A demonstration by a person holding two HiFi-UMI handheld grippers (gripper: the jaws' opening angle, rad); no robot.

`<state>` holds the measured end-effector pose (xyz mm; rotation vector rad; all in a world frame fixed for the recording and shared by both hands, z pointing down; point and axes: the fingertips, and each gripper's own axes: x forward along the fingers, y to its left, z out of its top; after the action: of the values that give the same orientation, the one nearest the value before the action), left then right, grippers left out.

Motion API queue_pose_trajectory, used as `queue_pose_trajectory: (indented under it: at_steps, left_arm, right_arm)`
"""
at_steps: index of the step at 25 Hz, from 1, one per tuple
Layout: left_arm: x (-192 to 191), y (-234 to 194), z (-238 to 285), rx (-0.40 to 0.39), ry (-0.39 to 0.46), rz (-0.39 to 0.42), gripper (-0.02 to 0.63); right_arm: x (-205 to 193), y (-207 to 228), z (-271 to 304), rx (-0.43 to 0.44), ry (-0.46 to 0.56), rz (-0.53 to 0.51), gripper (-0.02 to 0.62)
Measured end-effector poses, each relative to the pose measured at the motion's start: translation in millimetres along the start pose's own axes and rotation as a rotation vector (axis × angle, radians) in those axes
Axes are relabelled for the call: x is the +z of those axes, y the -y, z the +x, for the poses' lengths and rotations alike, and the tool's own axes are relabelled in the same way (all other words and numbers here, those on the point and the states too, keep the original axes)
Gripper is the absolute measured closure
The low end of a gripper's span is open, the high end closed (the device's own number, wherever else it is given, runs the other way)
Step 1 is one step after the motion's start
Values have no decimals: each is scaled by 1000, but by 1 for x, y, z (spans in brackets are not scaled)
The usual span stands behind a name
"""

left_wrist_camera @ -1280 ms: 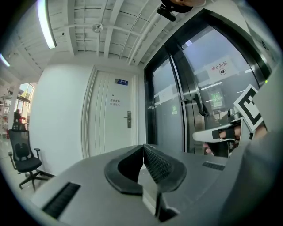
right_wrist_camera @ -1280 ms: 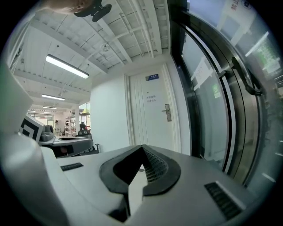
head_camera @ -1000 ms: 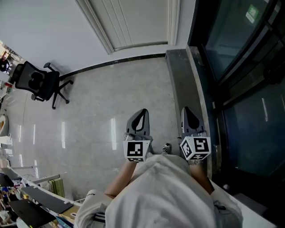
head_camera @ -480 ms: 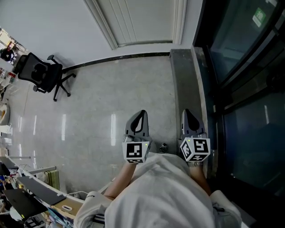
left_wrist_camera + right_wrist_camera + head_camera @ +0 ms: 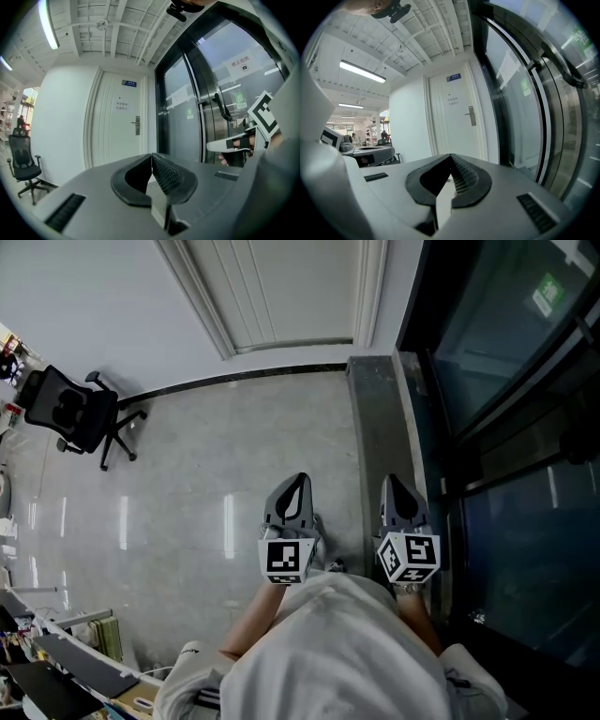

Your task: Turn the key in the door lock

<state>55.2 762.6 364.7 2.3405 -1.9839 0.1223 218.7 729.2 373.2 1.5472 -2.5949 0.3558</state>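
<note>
Jaws of left gripper (image 5: 151,158) and right gripper (image 5: 450,158) pressed together, empty. White panelled door (image 5: 281,287) far ahead; silver lock plate (image 5: 472,116) at its right edge, key too small to see. Risks: right gripper may clip dark glass wall (image 5: 506,427) close at right; shut jaws would butt key, not pinch it.

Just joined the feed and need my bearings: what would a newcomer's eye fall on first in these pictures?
The left gripper and right gripper sit side by side low in the head view, both shut and empty, over a grey floor. Ahead is a closed white door with a metal handle, and dark glass doors run along the right. A black office chair stands far left by the wall.
</note>
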Motion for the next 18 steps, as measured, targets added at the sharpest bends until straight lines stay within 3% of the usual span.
queue_pose_trajectory:
  at_steps: [11,18]
  left_arm:
    - [25,-46,101,-71,52,-10,595]
    - [28,-93,140,-77,65,-17,595]
  right_arm:
    - [33,7,98,-31,7,-13,592]
    - [44,-13,160,-25,17,-30,592]
